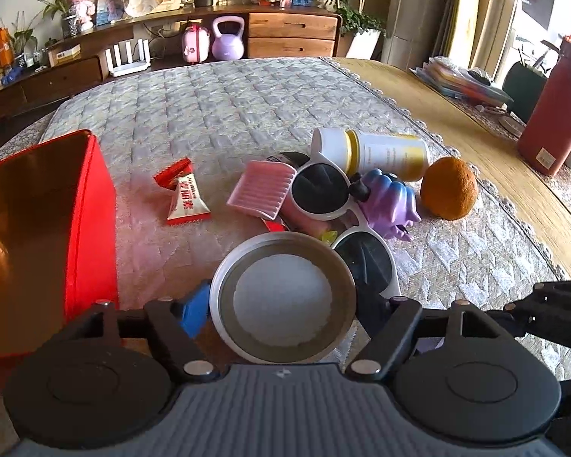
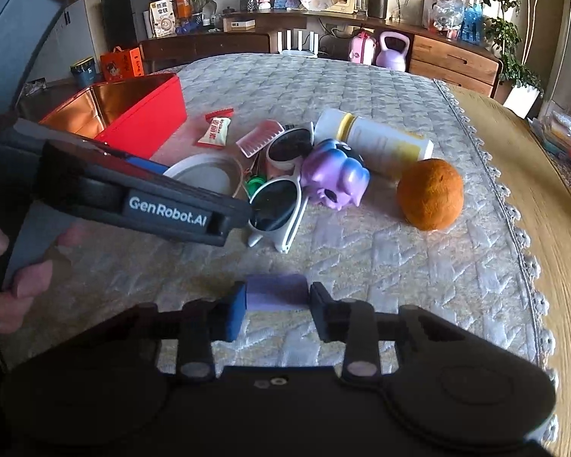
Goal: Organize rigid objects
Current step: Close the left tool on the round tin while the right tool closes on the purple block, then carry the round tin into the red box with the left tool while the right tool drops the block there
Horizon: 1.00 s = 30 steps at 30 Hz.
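Observation:
My left gripper is shut on a round metal tin lid, held between its fingers just above the quilted cloth; the lid also shows in the right wrist view. An open red tin box stands to its left, also in the right wrist view. My right gripper is shut on a small purple block, low over the cloth. Ahead lies a pile: white sunglasses, a purple toy, a pink comb, a white and yellow bottle, an orange.
A red and white snack packet lies between box and pile. The quilted cloth covers the table's left; bare wood lies to the right, with a red flask. The left gripper's body crosses the right wrist view.

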{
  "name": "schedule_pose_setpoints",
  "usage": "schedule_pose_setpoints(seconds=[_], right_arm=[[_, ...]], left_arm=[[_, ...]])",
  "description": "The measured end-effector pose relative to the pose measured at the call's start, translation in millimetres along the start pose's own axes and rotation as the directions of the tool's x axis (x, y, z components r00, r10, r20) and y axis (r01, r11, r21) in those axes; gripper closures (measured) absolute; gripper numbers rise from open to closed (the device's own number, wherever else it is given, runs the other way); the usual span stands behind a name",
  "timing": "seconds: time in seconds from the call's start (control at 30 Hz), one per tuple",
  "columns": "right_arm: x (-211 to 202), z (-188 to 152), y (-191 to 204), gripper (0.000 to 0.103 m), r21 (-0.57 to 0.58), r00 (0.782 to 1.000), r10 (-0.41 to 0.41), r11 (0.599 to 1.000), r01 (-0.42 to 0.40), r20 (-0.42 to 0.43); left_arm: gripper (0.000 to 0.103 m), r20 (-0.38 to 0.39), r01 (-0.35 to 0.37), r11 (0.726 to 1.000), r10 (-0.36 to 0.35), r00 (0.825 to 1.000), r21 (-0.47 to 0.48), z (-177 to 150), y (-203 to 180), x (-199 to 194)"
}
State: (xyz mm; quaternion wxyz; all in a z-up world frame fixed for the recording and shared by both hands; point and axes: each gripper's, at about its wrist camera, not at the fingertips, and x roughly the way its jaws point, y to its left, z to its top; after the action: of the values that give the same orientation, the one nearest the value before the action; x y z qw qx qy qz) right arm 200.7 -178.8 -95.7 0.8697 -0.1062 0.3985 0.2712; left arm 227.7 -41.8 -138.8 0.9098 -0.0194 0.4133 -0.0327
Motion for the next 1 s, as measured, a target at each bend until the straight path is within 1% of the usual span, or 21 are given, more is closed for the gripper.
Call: schedule_pose_setpoints(seconds=[0.2, 0.57, 0.73, 1.0], right_arm=[[-18, 2, 6, 0.068, -0.001, 1.000, -0.011, 1.000, 0.011, 0.023], [-56, 29, 27, 0.068, -0.046, 0.996, -0.010, 0.999, 0.014, 0.087], [-65, 47, 40, 0.068, -0.076, 0.993, 0.008, 0.997, 0.001, 0.116], [-65, 81, 72, 0.068, -0.142, 0.987, 0.049, 0.989, -0.027, 0.153]], left_arm=[[0.026, 0.010, -0.025, 1.000, 0.025, 1.000, 0.008, -1, 0, -15], [0.026, 0.053, -0.014, 1.000, 0.014, 0.998, -0.003, 8, 8, -68], [0.026, 0.078, -0.018, 1.000, 0.019, 0.997, -0.014, 16, 22, -92], [0.026, 0.127, -0.044, 0.999, 0.046, 0.991, -0.019, 30, 59, -119]])
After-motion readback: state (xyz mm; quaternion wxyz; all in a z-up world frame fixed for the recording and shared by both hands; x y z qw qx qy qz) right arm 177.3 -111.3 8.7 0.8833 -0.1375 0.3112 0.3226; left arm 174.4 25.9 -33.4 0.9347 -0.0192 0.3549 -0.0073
